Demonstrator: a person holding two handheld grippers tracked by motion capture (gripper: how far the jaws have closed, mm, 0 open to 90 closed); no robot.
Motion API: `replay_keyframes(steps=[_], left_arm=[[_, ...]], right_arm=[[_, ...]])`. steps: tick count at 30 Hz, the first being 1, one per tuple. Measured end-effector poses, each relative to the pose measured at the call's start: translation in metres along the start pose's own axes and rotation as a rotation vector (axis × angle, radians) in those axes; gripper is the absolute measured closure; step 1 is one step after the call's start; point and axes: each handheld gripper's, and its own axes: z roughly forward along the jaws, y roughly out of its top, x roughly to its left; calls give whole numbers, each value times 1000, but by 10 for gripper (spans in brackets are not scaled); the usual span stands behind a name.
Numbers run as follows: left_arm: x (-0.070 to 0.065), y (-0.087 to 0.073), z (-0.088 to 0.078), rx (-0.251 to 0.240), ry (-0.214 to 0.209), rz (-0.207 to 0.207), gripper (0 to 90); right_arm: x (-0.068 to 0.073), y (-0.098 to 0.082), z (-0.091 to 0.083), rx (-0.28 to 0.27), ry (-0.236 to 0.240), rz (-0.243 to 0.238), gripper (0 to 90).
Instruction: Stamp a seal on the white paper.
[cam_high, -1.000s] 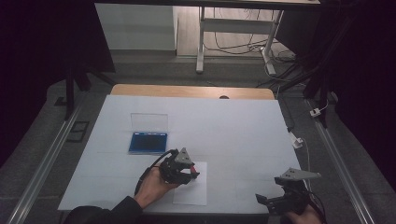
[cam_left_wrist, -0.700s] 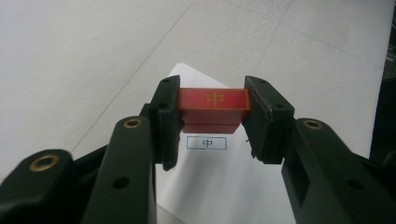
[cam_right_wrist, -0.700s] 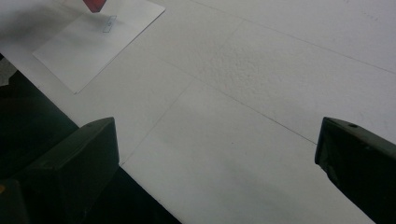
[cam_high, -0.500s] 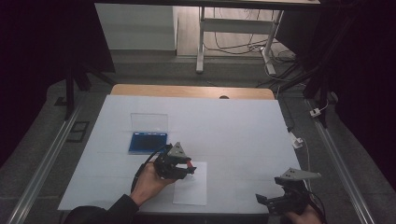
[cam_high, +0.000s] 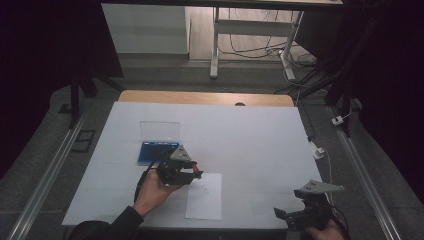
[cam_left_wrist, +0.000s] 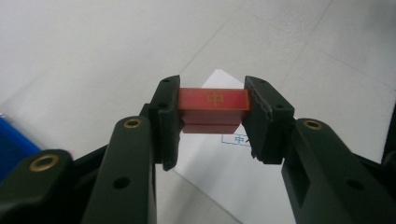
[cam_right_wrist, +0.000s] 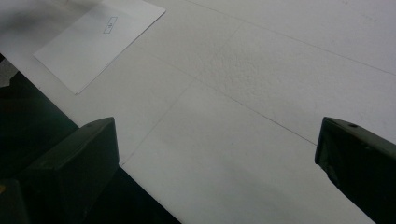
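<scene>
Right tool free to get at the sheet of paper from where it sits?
Probably yes. The right tool is open and holds nothing, and bare table lies between it and the paper. The left tool, gripping a red block, hovers near the paper's far edge.

high view: above, looking forward-down | gripper views: close, along jaws | shared: paper sheet (cam_high: 204, 196) on table (cam_high: 250, 140)

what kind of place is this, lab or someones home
Most likely a lab or recording workspace, not a home. A white-covered table sits between metal rails in a dim room, loose cables trail under a bench behind, and a person works with hand-held tongs, the left tongs gripping a red block.
</scene>
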Motion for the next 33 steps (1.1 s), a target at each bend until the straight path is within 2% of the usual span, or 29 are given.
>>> replay_keyframes(steps=[4,16,33], left_arm=[[4,-1,-5,-6,29,-12,585],[18,-4,-16,-15,69,-31,584],[43,-11,-33,-39,137,-92,584]], right_arm=[[0,0,0,-2,-1,1,0],[0,0,0,0,0,5,0],[0,-1,-1,-2,-1,4,1]])
